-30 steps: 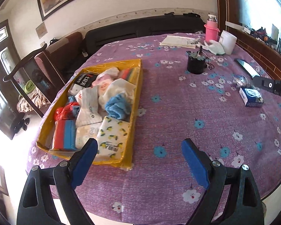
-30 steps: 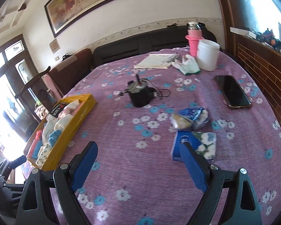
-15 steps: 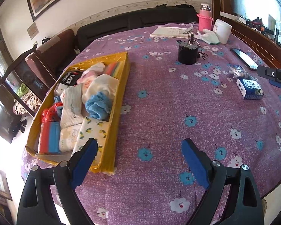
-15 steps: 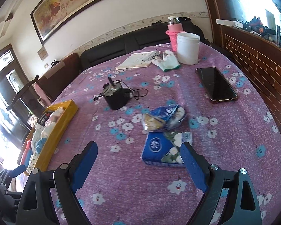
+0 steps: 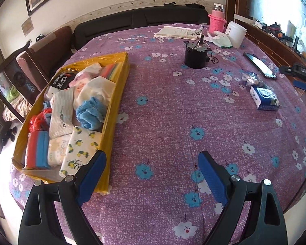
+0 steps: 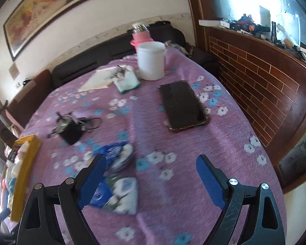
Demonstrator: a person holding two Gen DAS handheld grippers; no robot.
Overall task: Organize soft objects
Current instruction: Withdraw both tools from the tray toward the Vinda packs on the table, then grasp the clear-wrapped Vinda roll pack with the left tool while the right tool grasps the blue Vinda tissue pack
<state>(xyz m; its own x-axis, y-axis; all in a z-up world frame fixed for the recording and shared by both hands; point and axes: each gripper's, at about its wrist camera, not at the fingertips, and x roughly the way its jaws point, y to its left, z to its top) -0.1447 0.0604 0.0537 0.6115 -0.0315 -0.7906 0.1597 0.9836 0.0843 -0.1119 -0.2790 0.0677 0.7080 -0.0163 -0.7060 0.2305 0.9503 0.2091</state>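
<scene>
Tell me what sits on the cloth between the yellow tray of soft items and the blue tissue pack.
Nothing: in the left wrist view, only bare purple floral tablecloth lies between the yellow tray and the blue tissue pack.

Item count, table surface:

- Yellow tray (image 5: 120, 94): one, at 9 o'clock.
- Blue tissue packs (image 5: 265, 99): one flat pack, plus one crumpled blue-white packet (image 5: 252, 78) beside it, at 3 o'clock.
- Phone (image 6: 182, 106): one.
- White tub (image 6: 152, 61): one, at 1 o'clock.
- Pink bottle (image 5: 216, 19): one.
- Black motor (image 5: 194, 56): one, at 12 o'clock.
- Notebook (image 5: 175, 32): one.
</scene>
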